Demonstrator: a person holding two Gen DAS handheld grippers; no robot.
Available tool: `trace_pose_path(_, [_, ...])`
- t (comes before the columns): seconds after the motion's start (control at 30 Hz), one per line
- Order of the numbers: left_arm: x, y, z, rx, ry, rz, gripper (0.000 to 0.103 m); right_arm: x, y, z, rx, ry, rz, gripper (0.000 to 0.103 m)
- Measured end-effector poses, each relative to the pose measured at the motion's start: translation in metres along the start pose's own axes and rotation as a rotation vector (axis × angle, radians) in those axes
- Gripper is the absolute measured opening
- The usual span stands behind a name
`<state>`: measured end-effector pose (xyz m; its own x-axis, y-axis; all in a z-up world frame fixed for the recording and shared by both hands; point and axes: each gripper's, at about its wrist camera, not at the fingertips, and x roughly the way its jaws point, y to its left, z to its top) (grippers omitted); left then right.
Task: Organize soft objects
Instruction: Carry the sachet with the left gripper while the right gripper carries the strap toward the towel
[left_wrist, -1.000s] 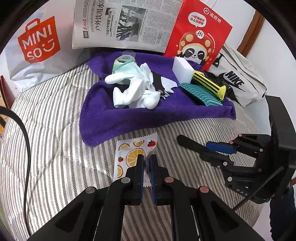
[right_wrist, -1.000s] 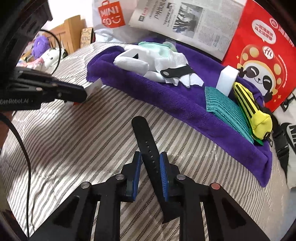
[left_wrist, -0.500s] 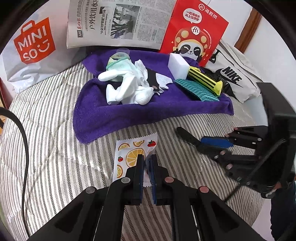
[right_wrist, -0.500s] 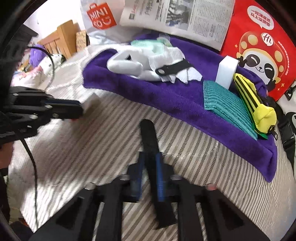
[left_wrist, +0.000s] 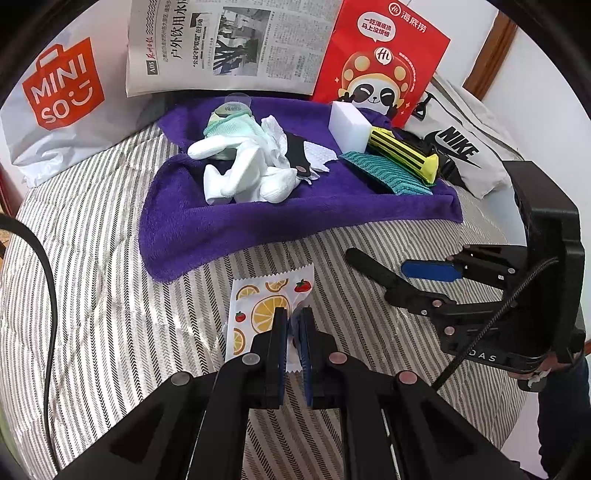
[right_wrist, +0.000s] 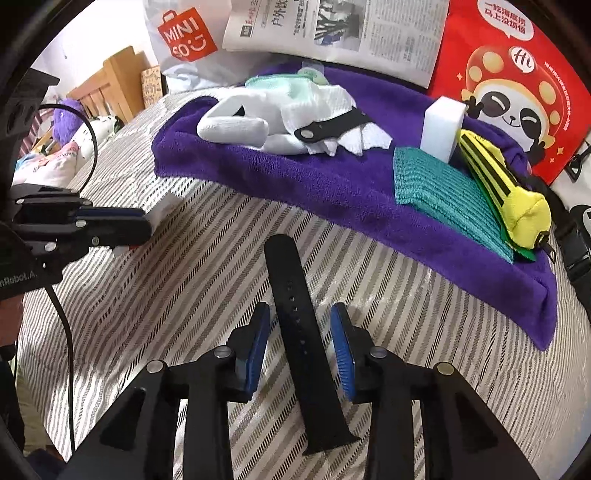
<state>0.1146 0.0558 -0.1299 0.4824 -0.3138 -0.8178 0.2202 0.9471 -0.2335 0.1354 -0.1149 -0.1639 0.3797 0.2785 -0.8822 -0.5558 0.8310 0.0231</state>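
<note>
My left gripper (left_wrist: 291, 328) is shut on a white fruit-print packet (left_wrist: 258, 310) lying on the striped bed. My right gripper (right_wrist: 301, 339) is open, its jaws on either side of a black watch strap (right_wrist: 299, 325) that lies flat on the bed between them. In the left wrist view the right gripper (left_wrist: 417, 280) sits to the right with the strap (left_wrist: 369, 266) under it. A purple towel (left_wrist: 295, 218) behind holds white socks (left_wrist: 251, 173), a second black strap (right_wrist: 332, 125), a white sponge (left_wrist: 349, 122), a teal cloth (right_wrist: 443, 192) and a yellow pouch (right_wrist: 506, 192).
A MINISO bag (left_wrist: 59, 96), a newspaper (left_wrist: 229, 40) and a red panda bag (left_wrist: 380, 62) stand behind the towel. A Nike bag (left_wrist: 461, 147) lies at the right. A black cable (left_wrist: 48, 280) runs along the left. Wooden furniture (right_wrist: 110, 85) stands beyond the bed.
My right gripper has opened and let go of the black strap, which now lies on the bed. My left gripper stays shut on the packet.
</note>
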Motion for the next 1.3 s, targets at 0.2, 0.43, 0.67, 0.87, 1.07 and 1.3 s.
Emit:
trace_pose_path(0.2, [-0.001, 0.0, 0.0, -0.003, 0.001, 0.002, 0.007, -0.001, 0.003, -0.003, 0.006, -0.022, -0.009, 0.023])
trace_pose_path(0.43, [-0.003, 0.001, -0.002, -0.001, 0.007, 0.007, 0.007, -0.002, 0.003, -0.004, 0.012, -0.007, 0.004, 0.023])
trace_pose_path(0.67, [0.001, -0.004, -0.002, 0.004, 0.017, 0.009, 0.007, -0.001, 0.003, -0.002, 0.007, 0.005, 0.002, 0.021])
trace_pose_path(0.87, [-0.002, -0.006, -0.001, 0.01, 0.014, 0.011, 0.007, -0.004, -0.001, -0.007, 0.025, 0.015, 0.007, 0.021])
trace_pose_path(1.07, [-0.006, -0.009, 0.001, 0.02, 0.01, 0.014, 0.007, -0.018, -0.009, -0.008, 0.054, -0.01, 0.009, 0.021])
trace_pose_path(1.3, [-0.021, -0.011, 0.007, 0.027, -0.024, 0.01, 0.007, -0.034, -0.021, -0.004, 0.075, -0.043, -0.003, 0.02])
